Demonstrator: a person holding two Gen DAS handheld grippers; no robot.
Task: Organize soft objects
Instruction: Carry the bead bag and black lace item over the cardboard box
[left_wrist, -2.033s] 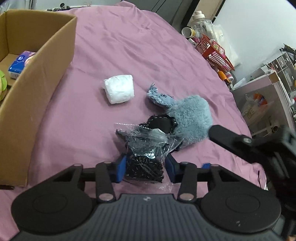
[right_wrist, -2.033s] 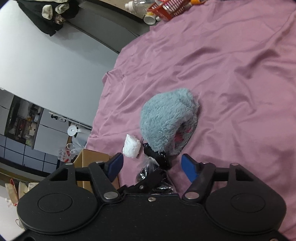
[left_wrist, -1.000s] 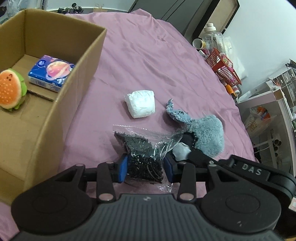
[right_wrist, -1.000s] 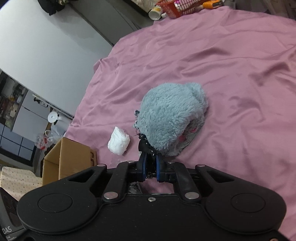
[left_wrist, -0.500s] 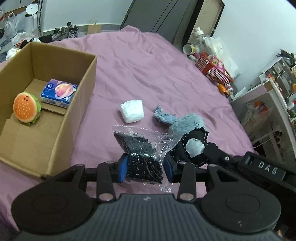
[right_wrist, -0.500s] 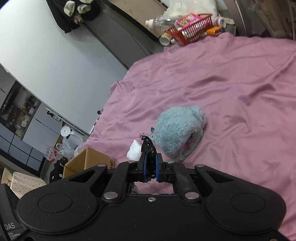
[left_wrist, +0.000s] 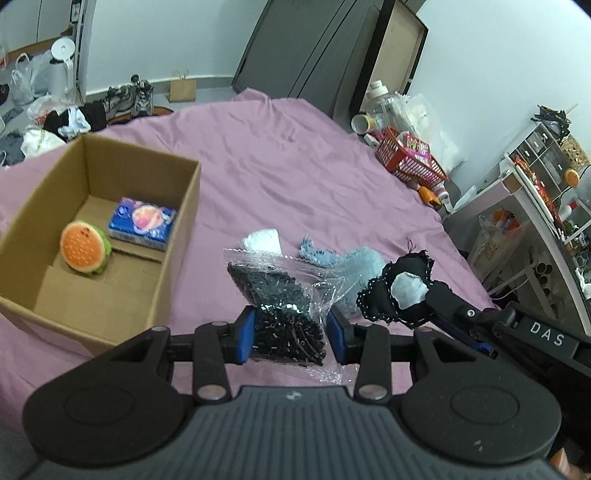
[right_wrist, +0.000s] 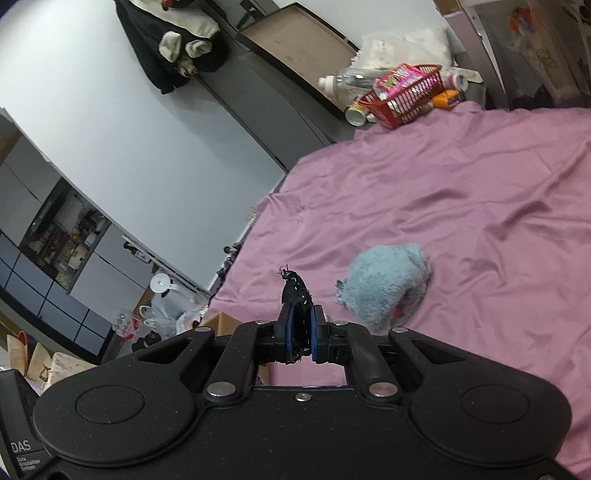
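The jaws of the left gripper (left_wrist: 291, 334) are pinched on a clear plastic bag of small black pieces (left_wrist: 284, 306), which is held between the two blue pads and raised above the bed (left_wrist: 295, 173); the bag's sealed upper edge extends forward of the jaws. The jaws of the right gripper (right_wrist: 300, 336) are pressed together on a black fabric piece with white stitching (left_wrist: 397, 293), a thin edge of which is seen projecting forward from between the blue pads in the right wrist view (right_wrist: 295, 291); in the left wrist view the same piece is located to the right of the left jaws, held clear of the bed, and a pale patch is visible at its centre. Just beyond both sets of jaws, a grey-blue plush toy (right_wrist: 384, 291) is lying on the purple sheet, partly hidden behind the bag in the left wrist view. A white soft bundle (left_wrist: 262, 240) is placed on the sheet beside the plush toy, ahead of the left jaws. To the left of the left jaws, an open cardboard box (left_wrist: 177, 236) is set on the bed; a burger-shaped soft toy (left_wrist: 85, 251) and a blue tissue pack (left_wrist: 142, 223) are contained in it, near each other on the box floor. Further ahead and to the right of the left jaws, a red basket (left_wrist: 410, 162) is located off the bed's far edge.
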